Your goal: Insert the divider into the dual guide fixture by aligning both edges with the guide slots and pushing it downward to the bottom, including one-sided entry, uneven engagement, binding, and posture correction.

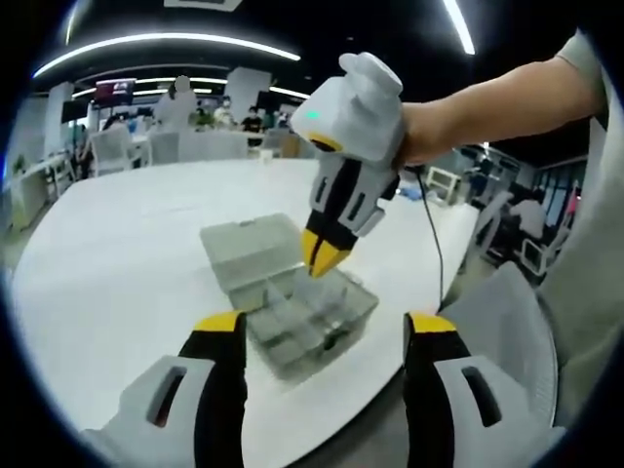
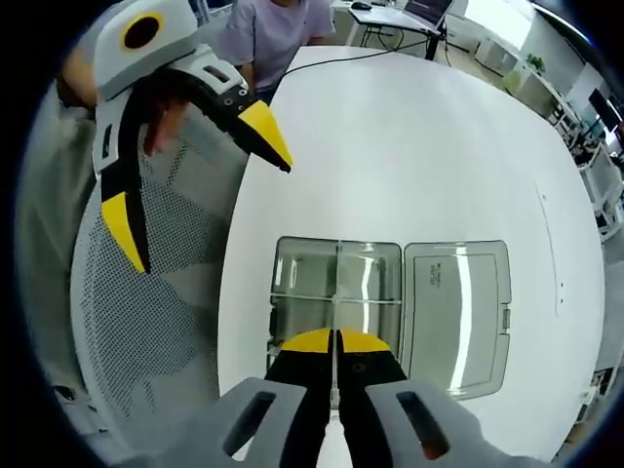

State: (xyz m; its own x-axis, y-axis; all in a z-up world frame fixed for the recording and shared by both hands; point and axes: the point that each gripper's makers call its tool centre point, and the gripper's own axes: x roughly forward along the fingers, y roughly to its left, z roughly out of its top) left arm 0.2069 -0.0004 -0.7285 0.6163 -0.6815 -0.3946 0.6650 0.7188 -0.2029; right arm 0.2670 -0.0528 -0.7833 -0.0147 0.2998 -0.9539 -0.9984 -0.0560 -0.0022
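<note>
Left gripper view: the left gripper (image 1: 327,327) was spread wide, grasping nothing, with the clear compartment box (image 1: 292,302) on the white bench (image 1: 117,263) lying ahead between its fingers. The right gripper (image 1: 325,255) hung over the box, tips together.

Right gripper view: its fingers (image 2: 310,343) pinched a thin clear divider (image 2: 336,322) over the compartments, the open lid (image 2: 456,312) lying to their right.

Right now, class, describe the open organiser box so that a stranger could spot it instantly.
Start at the round white table and look to its near edge. There lies a clear plastic box split into compartments, its flat lid folded open alongside. The right gripper hovers over it, yellow tips together.
</note>
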